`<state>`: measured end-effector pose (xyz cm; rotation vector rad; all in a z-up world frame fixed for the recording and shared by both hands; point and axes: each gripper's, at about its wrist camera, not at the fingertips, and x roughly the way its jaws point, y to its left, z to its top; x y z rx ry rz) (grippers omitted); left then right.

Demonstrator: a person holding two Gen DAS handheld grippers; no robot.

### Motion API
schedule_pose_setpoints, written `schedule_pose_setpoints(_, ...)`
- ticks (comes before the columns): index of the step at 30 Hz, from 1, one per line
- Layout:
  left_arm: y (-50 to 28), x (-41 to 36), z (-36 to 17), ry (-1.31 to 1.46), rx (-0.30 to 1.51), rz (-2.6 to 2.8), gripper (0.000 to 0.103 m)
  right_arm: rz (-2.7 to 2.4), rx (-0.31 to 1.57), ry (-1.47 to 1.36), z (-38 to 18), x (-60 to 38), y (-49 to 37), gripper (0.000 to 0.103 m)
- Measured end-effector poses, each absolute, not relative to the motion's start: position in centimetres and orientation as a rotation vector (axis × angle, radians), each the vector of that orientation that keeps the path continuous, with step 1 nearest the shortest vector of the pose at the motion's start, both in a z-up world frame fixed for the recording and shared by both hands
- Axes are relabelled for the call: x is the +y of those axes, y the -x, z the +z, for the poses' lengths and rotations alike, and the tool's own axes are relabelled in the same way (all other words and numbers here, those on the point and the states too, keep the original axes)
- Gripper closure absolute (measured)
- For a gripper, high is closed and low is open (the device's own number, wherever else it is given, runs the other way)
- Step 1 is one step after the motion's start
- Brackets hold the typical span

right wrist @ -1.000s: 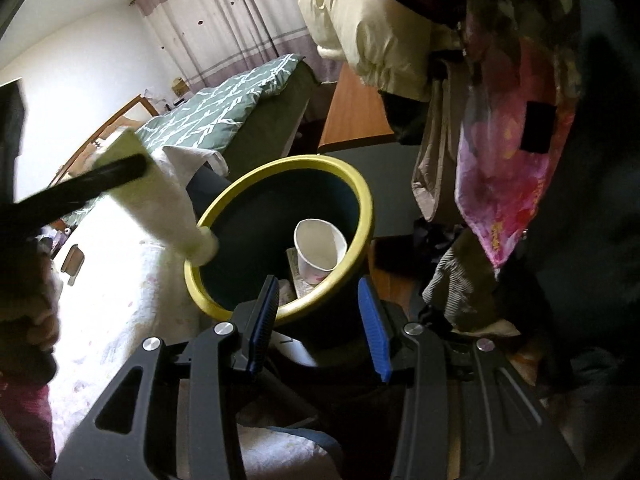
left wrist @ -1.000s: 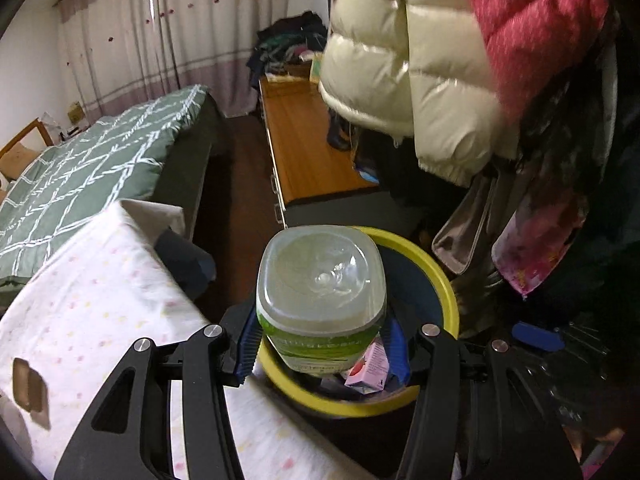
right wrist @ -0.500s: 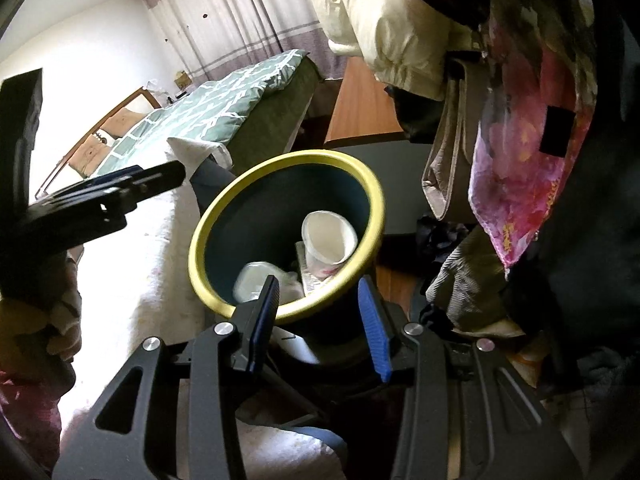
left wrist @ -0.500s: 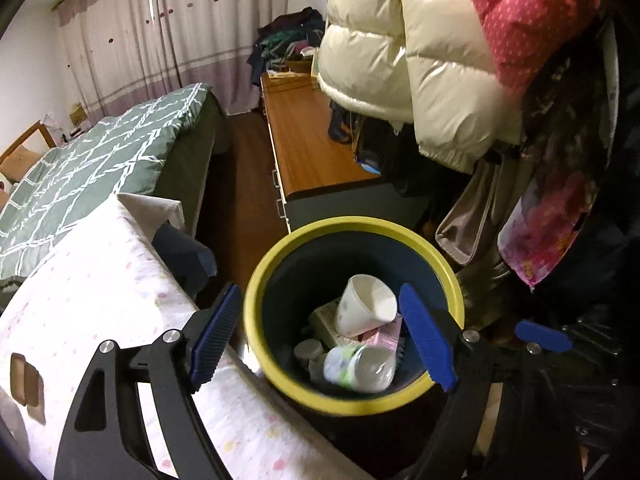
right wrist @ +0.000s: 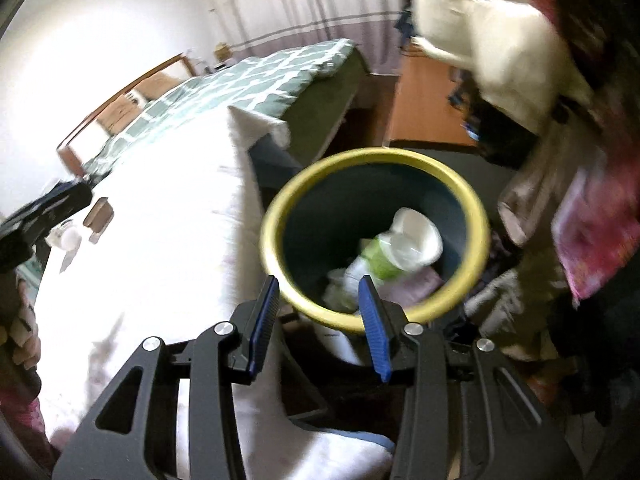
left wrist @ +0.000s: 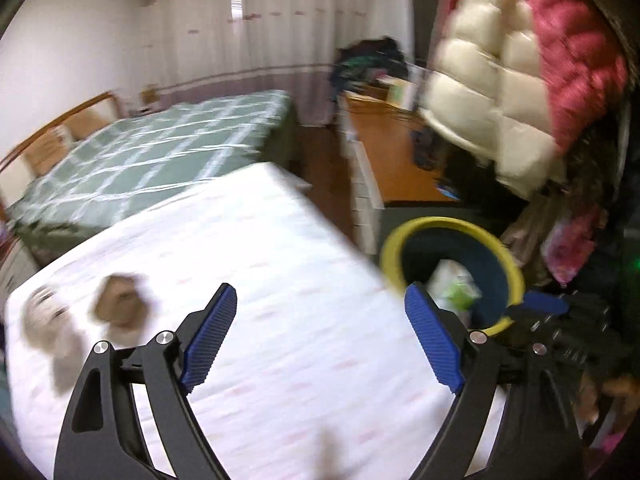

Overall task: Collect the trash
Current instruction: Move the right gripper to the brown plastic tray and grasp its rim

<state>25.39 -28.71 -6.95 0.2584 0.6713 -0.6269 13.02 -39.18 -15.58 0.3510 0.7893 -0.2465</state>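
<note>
Hanging above the white sheet (left wrist: 304, 320) of the near bed, the left gripper (left wrist: 320, 332) has its blue fingers (left wrist: 208, 336) spread wide with nothing between them; its jaws have just been opening. The picture is blurred. On the sheet to its left lie two small items of trash (left wrist: 120, 308), brownish and greyish, too smeared to name.

The bin (left wrist: 404, 240), dark inside with a yellow rim, stands off the bed's right edge, beside a wooden surface (left wrist: 396, 160). In it lies a green-labelled bottle (right wrist: 380, 258) against a white cup (right wrist: 416, 236), with pale scraps (right wrist: 420, 284) below them.

The right gripper (right wrist: 320, 320) is over the near side of the bin, fingers (right wrist: 262, 320) partly apart and released, gripping nothing; the rim's near arc shows through the gap but the pads do not press it. At the left edge of the right wrist view the other gripper's black frame (right wrist: 44, 208) reaches over the sheet, near a small box (right wrist: 98, 214) and a pale lump (right wrist: 68, 238) lying there. A hand (right wrist: 24, 344) shows at that edge below it.

Behind, a green checked bed (left wrist: 160, 148) lies before curtains (left wrist: 280, 24); cream and pink jackets (left wrist: 504, 92) hang on the right above the bin.
</note>
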Motion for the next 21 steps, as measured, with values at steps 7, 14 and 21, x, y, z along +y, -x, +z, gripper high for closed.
schedule_pose_setpoints(7, -27.7, -13.8, -7.3, -0.174, 0.631, -0.372, 0.015, -0.066, 0.818, -0.222, -12.8, -31.1, -21.8, 0.063)
schedule_pose_setpoints(14, -29.9, -4.9, -9.8, -0.066, 0.636, -0.24, 0.015, 0.12, 0.879, -0.127, -12.1, -21.4, -31.6, 0.063)
schedule_pose_setpoints(21, -30.6, -2.3, -11.5, 0.002, 0.65, -0.256, 0.014, 0.151, 0.935, -0.075, -12.9, -15.6, -39.1, 0.063)
